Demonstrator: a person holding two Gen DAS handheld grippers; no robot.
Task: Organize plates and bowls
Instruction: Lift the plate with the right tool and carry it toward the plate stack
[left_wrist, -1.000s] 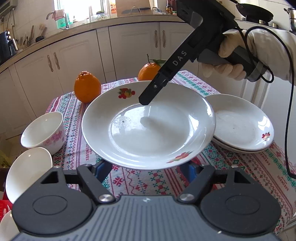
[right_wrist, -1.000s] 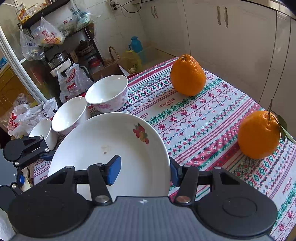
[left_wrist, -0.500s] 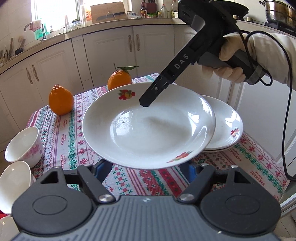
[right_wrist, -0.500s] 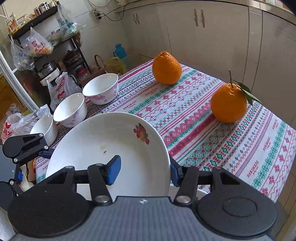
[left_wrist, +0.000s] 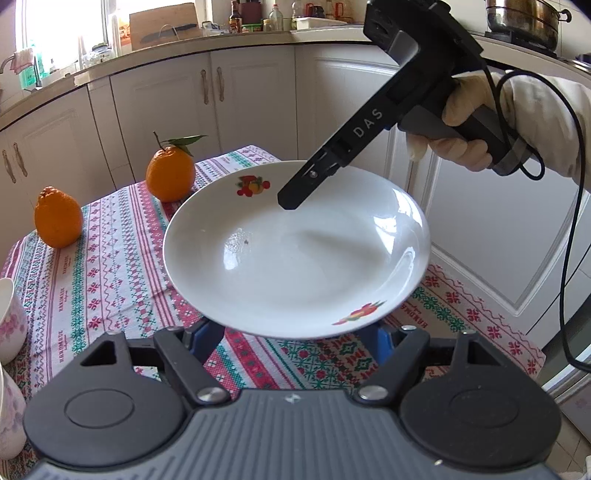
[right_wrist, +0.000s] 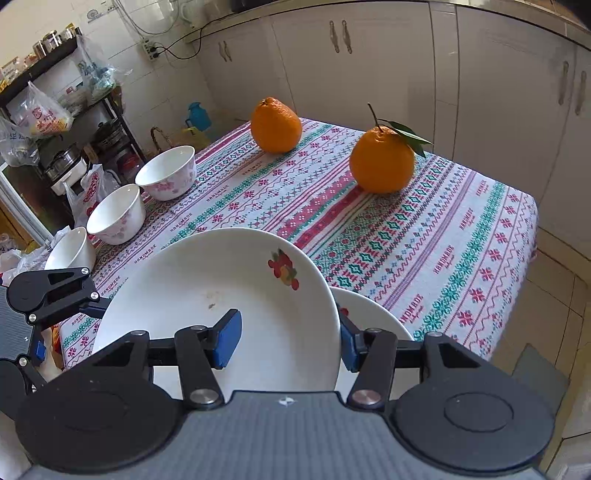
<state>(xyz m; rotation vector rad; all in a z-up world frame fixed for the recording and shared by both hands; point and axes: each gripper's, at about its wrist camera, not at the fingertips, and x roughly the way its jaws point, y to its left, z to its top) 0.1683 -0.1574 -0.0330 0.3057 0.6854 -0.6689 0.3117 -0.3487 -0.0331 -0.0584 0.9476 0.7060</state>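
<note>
A white plate with fruit prints (left_wrist: 295, 266) hangs above the table, held at two edges. My left gripper (left_wrist: 291, 338) has its blue pads under the plate's near rim, which hides its fingertips. My right gripper (right_wrist: 290, 339) grips the opposite rim, one blue pad (right_wrist: 229, 338) on the plate's inside (right_wrist: 221, 295) and one outside. It shows from the left wrist view as a black finger (left_wrist: 295, 192) on the plate. Another white plate (right_wrist: 373, 317) lies on the table under the held one. Three white bowls (right_wrist: 168, 177) stand in a row at the table's left edge.
Two oranges (right_wrist: 276, 125) (right_wrist: 382, 160) sit on the patterned tablecloth (right_wrist: 424, 236) toward the far side. White cabinets (right_wrist: 369, 62) stand behind the table. A shelf with bags and pots (right_wrist: 55, 122) is left of it. One bowl (left_wrist: 9, 317) shows at the left.
Both grippers have carried the plate to the right across the table, over the plates lying there. The oranges and bowls have shifted left in view.
</note>
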